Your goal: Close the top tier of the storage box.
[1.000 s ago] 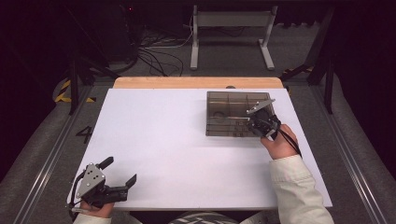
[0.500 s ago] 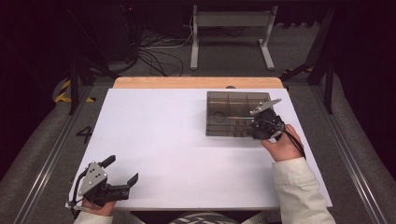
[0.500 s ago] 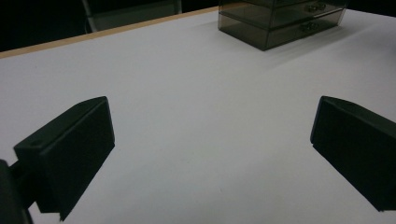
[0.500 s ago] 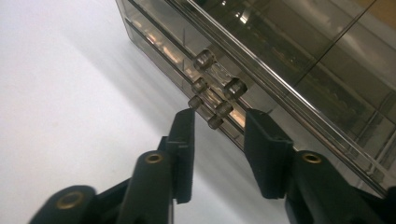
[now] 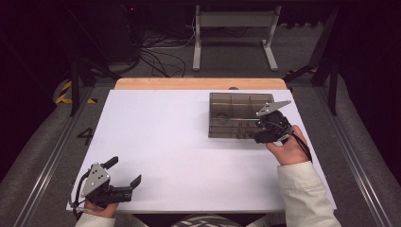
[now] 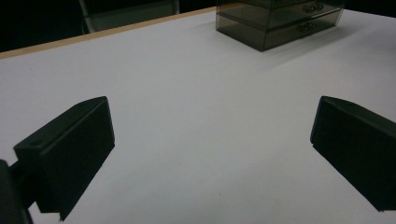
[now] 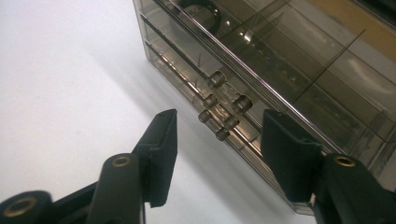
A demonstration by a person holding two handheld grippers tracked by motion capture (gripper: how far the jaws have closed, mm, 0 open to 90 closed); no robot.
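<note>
Right hand-held gripper [image 5: 255, 134] sat at the front face of the smoked clear drawer box [image 5: 236, 106], which stood on the far right part of the white table [image 5: 179, 142]. Its jaws had just been opening and stood about half apart. Nothing was between them; the small drawer knobs [image 7: 219, 109] sat just beyond the tips, untouched, in the right gripper view.

Left hand-held gripper [image 5: 124, 178] rested at the near left corner of the table, jaws wide, holding nothing, well apart from the box. The left gripper view showed bare table between its pads [image 6: 74, 149].

Handling, my read:
- Box looked like thin rigid plastic, light and slick. It would likely slide on the table if a drawer were tugged without bracing.
- Knobs were tiny, round and smooth, so easy to slip off. Pinch one squarely across its sides and pull straight out, in line with the drawer.
- Drawer fronts sat close together, so a wide jaw stance risked catching a neighbouring knob.
- To shift the whole box, grip across a side wall, gently. The plastic could crack or scuff.
- Contents behind the tinted walls were unclear.
</note>
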